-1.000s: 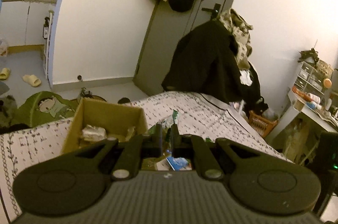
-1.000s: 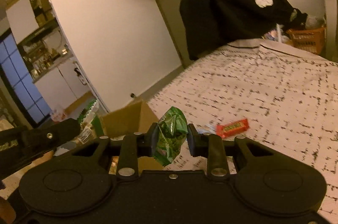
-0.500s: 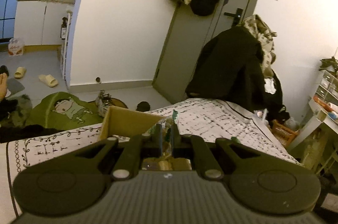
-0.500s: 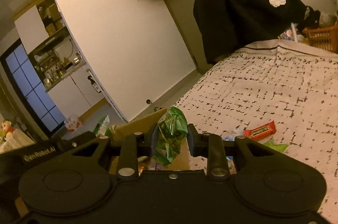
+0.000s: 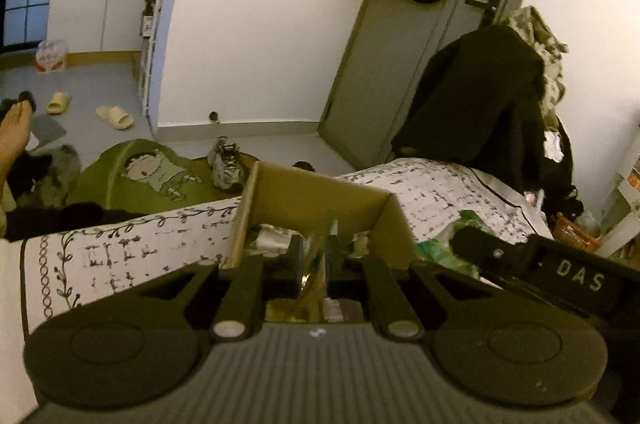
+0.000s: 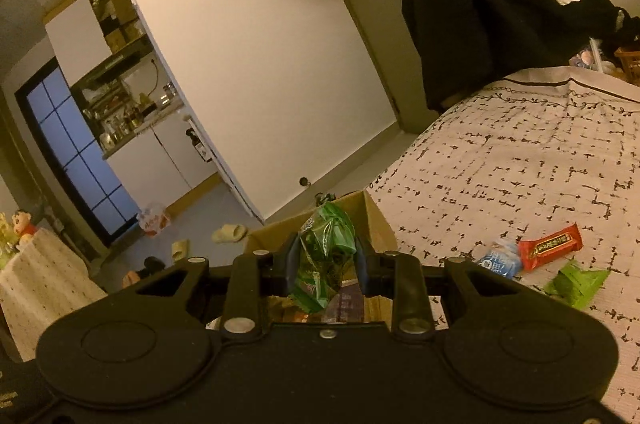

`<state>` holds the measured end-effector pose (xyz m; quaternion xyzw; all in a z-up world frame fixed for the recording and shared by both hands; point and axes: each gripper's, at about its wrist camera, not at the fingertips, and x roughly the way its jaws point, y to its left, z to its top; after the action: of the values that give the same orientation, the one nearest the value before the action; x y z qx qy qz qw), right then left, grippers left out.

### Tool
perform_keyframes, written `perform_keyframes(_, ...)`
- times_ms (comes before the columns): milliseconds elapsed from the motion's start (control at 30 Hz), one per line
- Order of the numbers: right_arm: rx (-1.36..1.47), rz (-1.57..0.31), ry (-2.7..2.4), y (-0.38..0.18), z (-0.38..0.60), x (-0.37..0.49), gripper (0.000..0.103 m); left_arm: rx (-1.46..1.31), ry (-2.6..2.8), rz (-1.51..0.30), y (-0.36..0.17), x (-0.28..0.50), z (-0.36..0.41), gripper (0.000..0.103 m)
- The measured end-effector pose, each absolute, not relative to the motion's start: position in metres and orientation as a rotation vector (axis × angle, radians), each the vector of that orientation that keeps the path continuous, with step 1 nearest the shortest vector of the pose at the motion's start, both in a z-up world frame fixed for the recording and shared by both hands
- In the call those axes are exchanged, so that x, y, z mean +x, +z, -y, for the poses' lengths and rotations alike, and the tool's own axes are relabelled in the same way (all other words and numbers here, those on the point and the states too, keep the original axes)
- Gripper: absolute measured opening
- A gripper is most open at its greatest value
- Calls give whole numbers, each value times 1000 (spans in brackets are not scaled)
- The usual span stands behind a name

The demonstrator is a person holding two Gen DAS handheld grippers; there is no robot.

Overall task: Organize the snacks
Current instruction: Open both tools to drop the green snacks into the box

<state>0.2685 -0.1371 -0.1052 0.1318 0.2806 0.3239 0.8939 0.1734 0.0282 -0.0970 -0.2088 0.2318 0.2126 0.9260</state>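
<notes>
An open cardboard box (image 5: 320, 192) sits on the patterned bedspread (image 5: 120, 248) with several snack packs inside. My left gripper (image 5: 314, 256) is over the box's near edge, shut on a thin snack packet (image 5: 316, 276) held edge-on. My right gripper (image 6: 326, 256) is shut on a green snack bag (image 6: 326, 252) and holds it over the box (image 6: 376, 220). The right gripper and its green bag also show in the left wrist view (image 5: 532, 260), just right of the box.
On the bedspread (image 6: 540, 164) right of the box lie a red snack bar (image 6: 554, 244), a blue-white packet (image 6: 496, 260) and a green packet (image 6: 576, 284). A dark coat pile (image 6: 500, 4) sits at the bed's far end. Slippers and clutter lie on the floor.
Both grippers have moved toward the box and now hang over it. The right gripper has come into the left wrist view. Both still hold their packets.
</notes>
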Motion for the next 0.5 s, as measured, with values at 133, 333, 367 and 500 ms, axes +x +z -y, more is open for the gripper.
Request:
perform_keyframes(133, 284, -603, 664, -113, 136, 274, 29, -419, 449, -481, -99, 172, -33, 10)
perform_keyframes(333, 297, -620, 677, -114, 126, 280, 29, -420, 482, -481, -94, 163, -39, 20)
perform_keyframes(367, 301, -622, 684, -114, 122, 280, 30, -419, 489, -483, -94, 162, -40, 25)
perform_keyframes(500, 319, -623, 723, -118, 116, 281, 46, -399, 509, -480, -92, 158, -40, 41)
